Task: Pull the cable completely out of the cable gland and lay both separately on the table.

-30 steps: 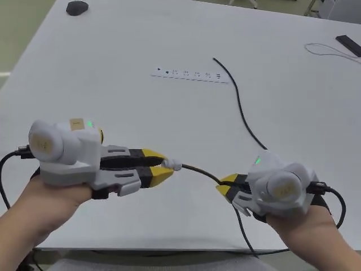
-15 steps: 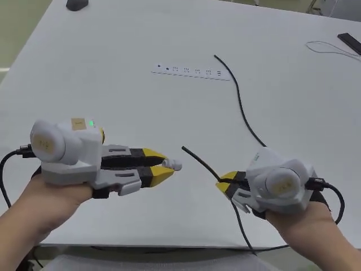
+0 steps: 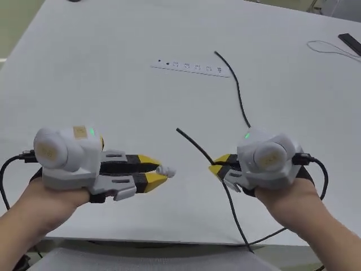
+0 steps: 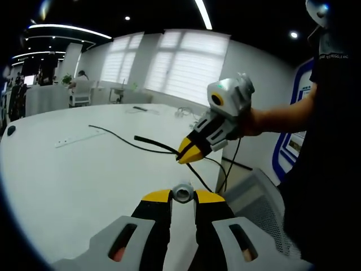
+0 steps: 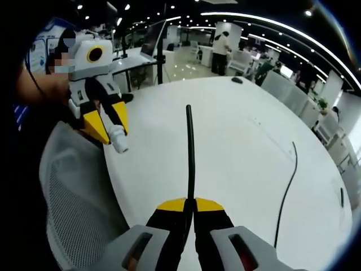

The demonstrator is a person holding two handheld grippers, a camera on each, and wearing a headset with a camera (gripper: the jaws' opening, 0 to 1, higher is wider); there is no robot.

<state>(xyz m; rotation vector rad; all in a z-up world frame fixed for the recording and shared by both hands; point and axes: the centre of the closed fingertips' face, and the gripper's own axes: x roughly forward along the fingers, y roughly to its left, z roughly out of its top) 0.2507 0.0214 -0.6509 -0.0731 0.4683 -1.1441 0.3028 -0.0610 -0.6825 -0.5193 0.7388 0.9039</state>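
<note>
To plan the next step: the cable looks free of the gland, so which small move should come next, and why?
Probably lower the left tool and set the cable gland on the table: the cable, held by the right tool, ends apart from it.

So the white tabletop (image 3: 84, 68) has a long white power strip (image 3: 189, 67) lying toward the far side. There's also a thin pale wire (image 3: 327, 49) looped at the far right, next to a flat dark thing (image 3: 351, 43). A grey mesh chair (image 5: 73, 209) sits at the near edge.
</note>
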